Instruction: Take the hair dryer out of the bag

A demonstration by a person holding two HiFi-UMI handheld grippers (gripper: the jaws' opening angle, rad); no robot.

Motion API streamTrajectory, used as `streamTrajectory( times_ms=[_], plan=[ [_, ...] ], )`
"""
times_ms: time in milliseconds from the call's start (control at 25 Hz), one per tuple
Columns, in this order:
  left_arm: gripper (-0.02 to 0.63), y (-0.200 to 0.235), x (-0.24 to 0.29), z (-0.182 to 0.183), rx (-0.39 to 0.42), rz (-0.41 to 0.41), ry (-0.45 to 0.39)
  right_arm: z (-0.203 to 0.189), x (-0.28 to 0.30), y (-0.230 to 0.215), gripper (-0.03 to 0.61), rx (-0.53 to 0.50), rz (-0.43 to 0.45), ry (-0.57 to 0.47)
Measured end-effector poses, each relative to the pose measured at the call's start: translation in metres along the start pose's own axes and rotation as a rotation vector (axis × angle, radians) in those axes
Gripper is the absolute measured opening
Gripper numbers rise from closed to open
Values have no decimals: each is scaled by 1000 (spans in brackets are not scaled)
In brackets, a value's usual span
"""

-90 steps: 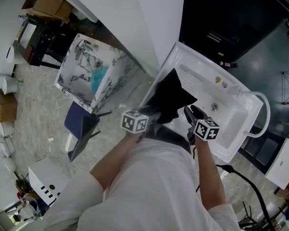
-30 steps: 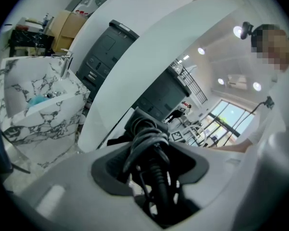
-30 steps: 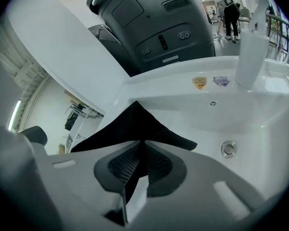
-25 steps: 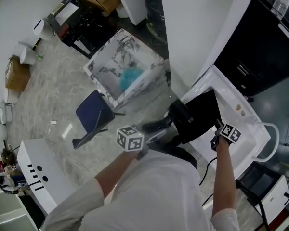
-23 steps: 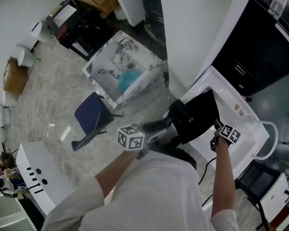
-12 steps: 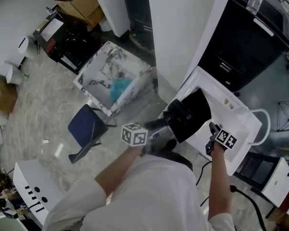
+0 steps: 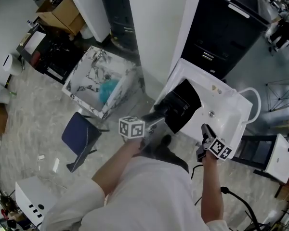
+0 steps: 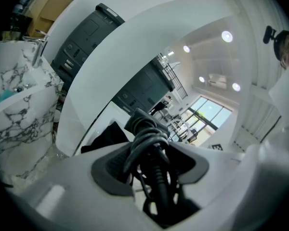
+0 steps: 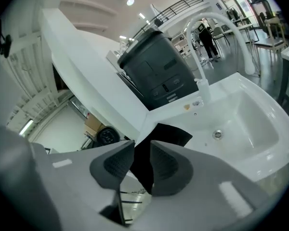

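Left gripper (image 8: 151, 163): the jaws are clamped on a bundle of black cord (image 8: 149, 141) wound on the hair dryer (image 7: 169, 109). I hold the dryer at the near, open end of the black bag (image 7: 188, 95), which lies across the left rim of the white sink (image 7: 233, 110).

Right gripper (image 9: 140, 165): the jaws stand a narrow gap apart. Black shows through that gap, but the head view places this gripper just beside the bag, not on it. I therefore read it as empty.

Step in hand: extraction, final phase, in my judgement. The dryer appears out of the bag, or nearly so.

Next move: draw the left gripper back towards me. If the fabric drags along, pin the bag with the right gripper.

Limits of view:
- Dryer and bag are both black, so their boundary in the head view is uncertain. I cannot confirm that the nozzle is clear of the mouth.
- In the left gripper view, the cord hides most of the dryer body.
- The plug end cannot be located.
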State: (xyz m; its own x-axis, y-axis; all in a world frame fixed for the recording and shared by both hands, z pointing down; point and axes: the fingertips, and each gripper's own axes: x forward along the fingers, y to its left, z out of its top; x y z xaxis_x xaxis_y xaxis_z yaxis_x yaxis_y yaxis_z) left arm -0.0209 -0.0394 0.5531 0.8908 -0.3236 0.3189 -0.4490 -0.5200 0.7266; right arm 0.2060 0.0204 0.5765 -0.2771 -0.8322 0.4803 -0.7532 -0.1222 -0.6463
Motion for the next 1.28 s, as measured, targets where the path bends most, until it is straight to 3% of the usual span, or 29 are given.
streamTrajectory(
  times_ms=[480,680,1280],
  plan=[
    [213,-31,-8,-21,4,-63,27,-45,-98,49,77,-27,97,-99],
    [212,-49,-9,-27,-33,-61,-5,-37,-124,39,5,-8,122,-144],
    [213,-82,-3,-36,-82,-11,-110,-8,-155,8,5,-26,205,-158]
  ],
)
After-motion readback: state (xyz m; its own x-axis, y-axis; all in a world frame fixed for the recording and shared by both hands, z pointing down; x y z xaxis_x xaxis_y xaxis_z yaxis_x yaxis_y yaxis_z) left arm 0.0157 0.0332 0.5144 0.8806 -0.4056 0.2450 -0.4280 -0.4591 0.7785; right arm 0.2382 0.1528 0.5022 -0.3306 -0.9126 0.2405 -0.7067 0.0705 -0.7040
